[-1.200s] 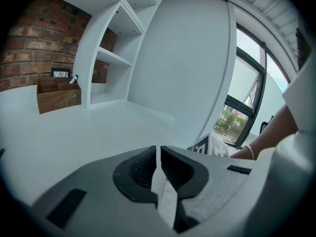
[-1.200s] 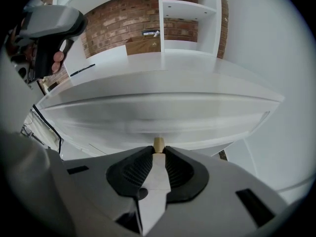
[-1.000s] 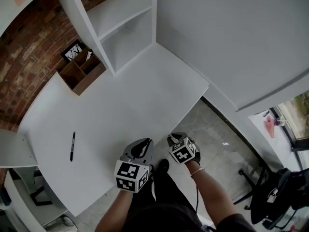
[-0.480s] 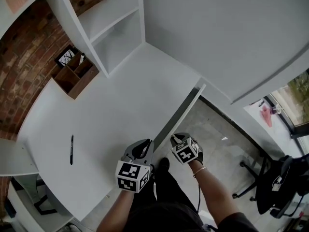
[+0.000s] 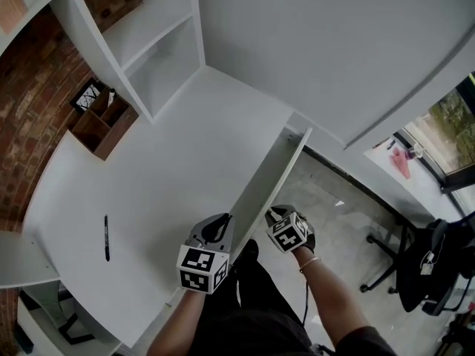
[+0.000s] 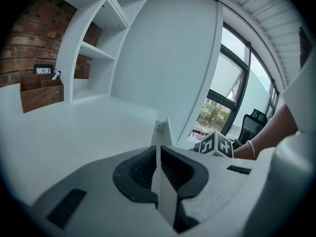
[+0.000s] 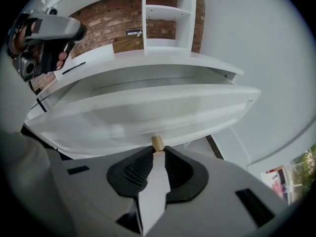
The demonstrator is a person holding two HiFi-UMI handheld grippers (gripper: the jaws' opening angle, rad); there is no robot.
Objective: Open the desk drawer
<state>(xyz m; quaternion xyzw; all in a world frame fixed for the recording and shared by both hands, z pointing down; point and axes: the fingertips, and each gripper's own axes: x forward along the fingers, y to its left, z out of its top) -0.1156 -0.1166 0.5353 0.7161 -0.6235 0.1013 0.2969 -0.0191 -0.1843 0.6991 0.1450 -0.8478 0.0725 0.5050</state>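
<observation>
The drawer (image 5: 260,191) stood partly out under the worktop's (image 5: 163,184) near edge. The right gripper (image 7: 158,151) had its jaws pinched on the small wooden knob (image 7: 158,143); a straight, level pull looked least likely to slip. The left gripper (image 6: 159,154) had its jaws narrow and empty.

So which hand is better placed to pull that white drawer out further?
Right. The right gripper grips the small tan knob of the white desk drawer, while the left gripper is shut on nothing beside it.
</observation>
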